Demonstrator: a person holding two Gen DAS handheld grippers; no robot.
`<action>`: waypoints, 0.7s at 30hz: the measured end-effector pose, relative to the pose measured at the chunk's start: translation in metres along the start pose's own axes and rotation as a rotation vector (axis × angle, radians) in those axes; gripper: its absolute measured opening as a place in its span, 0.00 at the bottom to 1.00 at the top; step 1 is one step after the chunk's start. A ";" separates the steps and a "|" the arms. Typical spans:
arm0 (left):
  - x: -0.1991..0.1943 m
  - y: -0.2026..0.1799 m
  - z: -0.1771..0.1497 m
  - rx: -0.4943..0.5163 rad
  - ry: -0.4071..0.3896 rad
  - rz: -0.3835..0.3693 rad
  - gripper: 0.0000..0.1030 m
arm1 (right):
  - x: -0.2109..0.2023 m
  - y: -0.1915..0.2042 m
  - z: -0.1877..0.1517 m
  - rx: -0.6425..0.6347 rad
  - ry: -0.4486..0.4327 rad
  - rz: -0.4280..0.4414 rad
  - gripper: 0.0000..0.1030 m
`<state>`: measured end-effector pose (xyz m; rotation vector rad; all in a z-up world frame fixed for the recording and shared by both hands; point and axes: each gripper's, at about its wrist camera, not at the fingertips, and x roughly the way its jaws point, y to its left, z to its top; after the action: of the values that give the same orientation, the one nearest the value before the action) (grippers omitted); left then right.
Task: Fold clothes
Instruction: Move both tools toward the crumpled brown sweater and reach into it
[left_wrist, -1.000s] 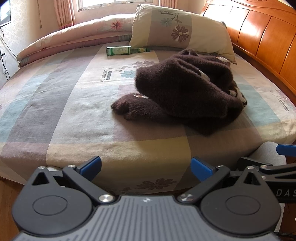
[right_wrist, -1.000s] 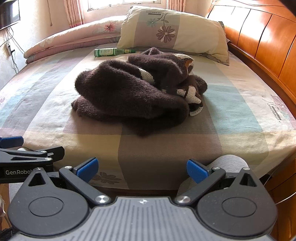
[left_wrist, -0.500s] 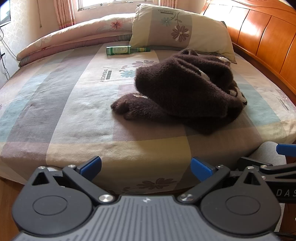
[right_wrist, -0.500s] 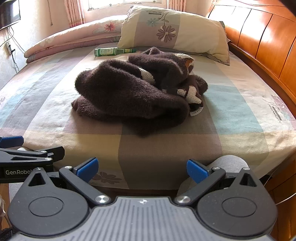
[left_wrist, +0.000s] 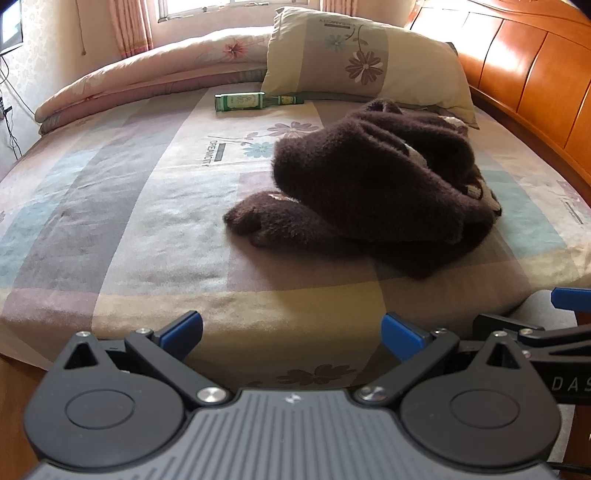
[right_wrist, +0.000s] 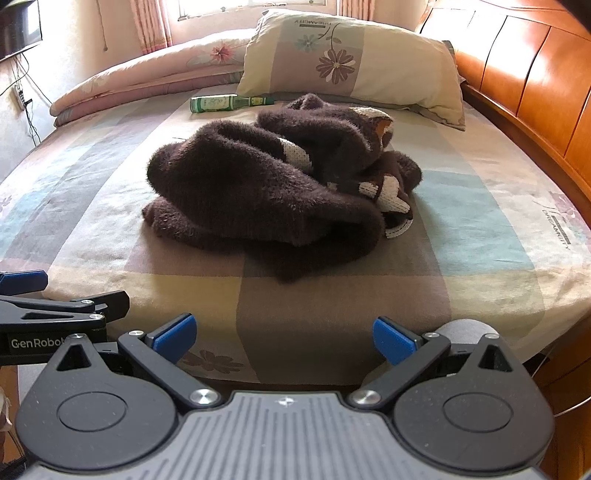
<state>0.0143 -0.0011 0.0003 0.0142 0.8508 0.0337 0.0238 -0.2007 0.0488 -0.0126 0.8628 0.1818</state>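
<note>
Holding both claws off the near edge of the bed (left_wrist: 110, 206), we see the sweater (right_wrist: 266, 184) lying crumpled in a heap on the sheet, well ahead of us and nearer the headboard-side edge than the middle. Our left claw (left_wrist: 291, 332) has its jaws spread wide with nothing between them; our right claw (right_wrist: 284, 334) is likewise parted and empty. Neither touches the sweater. A bottle (left_wrist: 255, 101) lies near the far edge, just before the pillow (right_wrist: 354, 62).
</note>
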 end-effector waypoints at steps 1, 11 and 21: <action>0.001 0.000 0.001 -0.001 0.002 0.000 0.99 | 0.001 0.000 0.001 -0.002 0.001 0.000 1.00; 0.015 -0.001 0.016 0.002 0.017 0.006 0.99 | 0.014 -0.002 0.016 -0.013 0.011 -0.001 1.00; 0.027 -0.002 0.033 -0.002 0.013 -0.022 0.99 | 0.023 -0.008 0.035 -0.040 -0.008 0.005 1.00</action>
<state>0.0572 -0.0019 0.0015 0.0033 0.8636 0.0141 0.0660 -0.2018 0.0531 -0.0468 0.8514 0.2035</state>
